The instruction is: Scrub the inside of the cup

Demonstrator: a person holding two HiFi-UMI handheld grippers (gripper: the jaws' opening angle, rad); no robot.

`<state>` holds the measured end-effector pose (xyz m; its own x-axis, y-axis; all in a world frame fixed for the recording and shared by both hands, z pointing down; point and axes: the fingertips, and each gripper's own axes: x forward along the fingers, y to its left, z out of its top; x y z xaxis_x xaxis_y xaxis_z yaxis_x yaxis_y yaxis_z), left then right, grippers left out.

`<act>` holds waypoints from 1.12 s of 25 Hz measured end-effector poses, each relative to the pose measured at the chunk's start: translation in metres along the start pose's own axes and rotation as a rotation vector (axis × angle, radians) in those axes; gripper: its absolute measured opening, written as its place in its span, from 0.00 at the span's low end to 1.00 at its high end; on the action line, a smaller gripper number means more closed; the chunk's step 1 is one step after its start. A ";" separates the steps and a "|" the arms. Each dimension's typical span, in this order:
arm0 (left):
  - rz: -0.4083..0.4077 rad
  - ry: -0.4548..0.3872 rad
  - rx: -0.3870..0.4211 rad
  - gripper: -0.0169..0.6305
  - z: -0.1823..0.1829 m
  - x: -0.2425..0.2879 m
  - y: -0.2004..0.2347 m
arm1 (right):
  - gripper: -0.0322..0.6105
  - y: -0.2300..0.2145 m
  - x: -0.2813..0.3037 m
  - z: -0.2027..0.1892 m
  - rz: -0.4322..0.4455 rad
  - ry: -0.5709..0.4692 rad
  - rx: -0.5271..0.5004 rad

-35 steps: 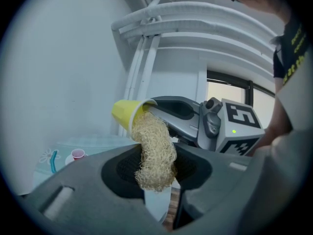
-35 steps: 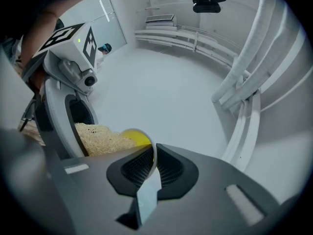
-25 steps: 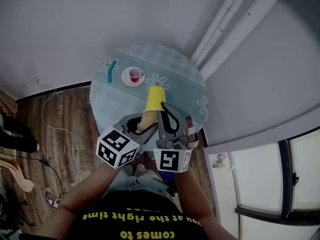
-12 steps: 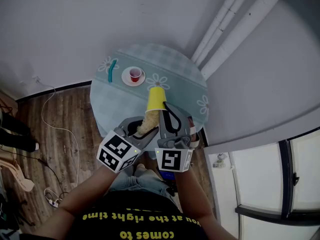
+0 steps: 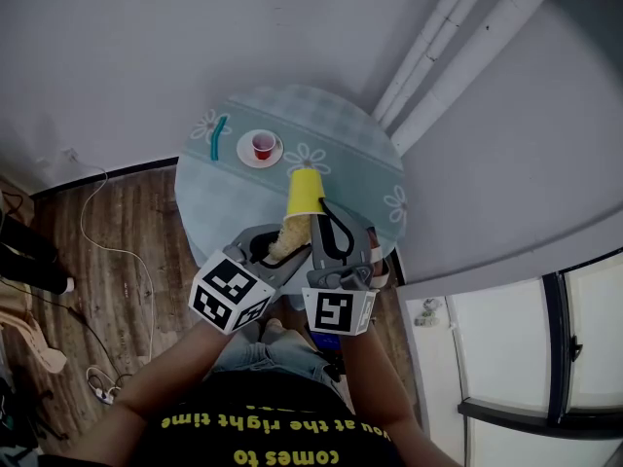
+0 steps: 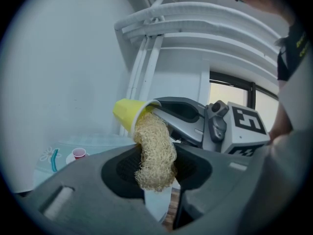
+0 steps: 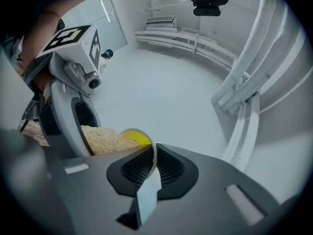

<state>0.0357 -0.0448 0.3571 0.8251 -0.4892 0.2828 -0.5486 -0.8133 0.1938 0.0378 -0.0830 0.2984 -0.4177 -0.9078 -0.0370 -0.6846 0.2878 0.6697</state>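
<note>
Pinching the yellow cup [image 5: 304, 193] by its rim in the nearly closed right gripper [image 7: 152, 161], up off the table [image 5: 362, 160], mouth tipped toward the person. Clamping a straw-coloured scrubber [image 6: 155, 150] in the half-open left gripper [image 6: 157, 169], with its far end pushed into the cup's mouth.

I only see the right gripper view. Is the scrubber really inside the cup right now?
Observer: Yes; the left gripper view shows the scrubber running from the left gripper into the mouth of the yellow cup.
Operator: What's below the cup?
Observer: In the head view, a round table with a pale blue cloth.
Operator: Anything on it?
Observer: A small red cup on a saucer and a teal stick, at the far side.
</note>
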 end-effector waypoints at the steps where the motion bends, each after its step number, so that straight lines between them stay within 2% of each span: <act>1: -0.004 0.006 0.008 0.25 -0.002 0.000 -0.002 | 0.09 -0.001 0.000 -0.001 0.000 0.004 0.003; 6: -0.007 0.015 0.023 0.25 -0.006 0.000 -0.007 | 0.09 -0.003 0.001 -0.003 -0.012 0.006 0.014; 9: 0.010 0.001 0.012 0.25 -0.001 -0.001 0.002 | 0.09 0.001 0.003 -0.002 0.011 0.013 -0.009; 15: 0.029 -0.010 -0.028 0.25 0.005 -0.001 0.013 | 0.09 0.007 0.003 -0.001 0.011 -0.001 0.019; 22: 0.004 0.010 0.017 0.25 -0.002 -0.001 0.001 | 0.09 0.000 0.004 -0.007 -0.005 0.010 0.023; 28: 0.011 -0.002 0.005 0.25 0.002 0.000 0.005 | 0.09 0.001 0.005 -0.004 0.016 0.016 0.006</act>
<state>0.0329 -0.0495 0.3557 0.8193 -0.4986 0.2832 -0.5569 -0.8094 0.1862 0.0377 -0.0885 0.3019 -0.4193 -0.9077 -0.0144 -0.6817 0.3043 0.6653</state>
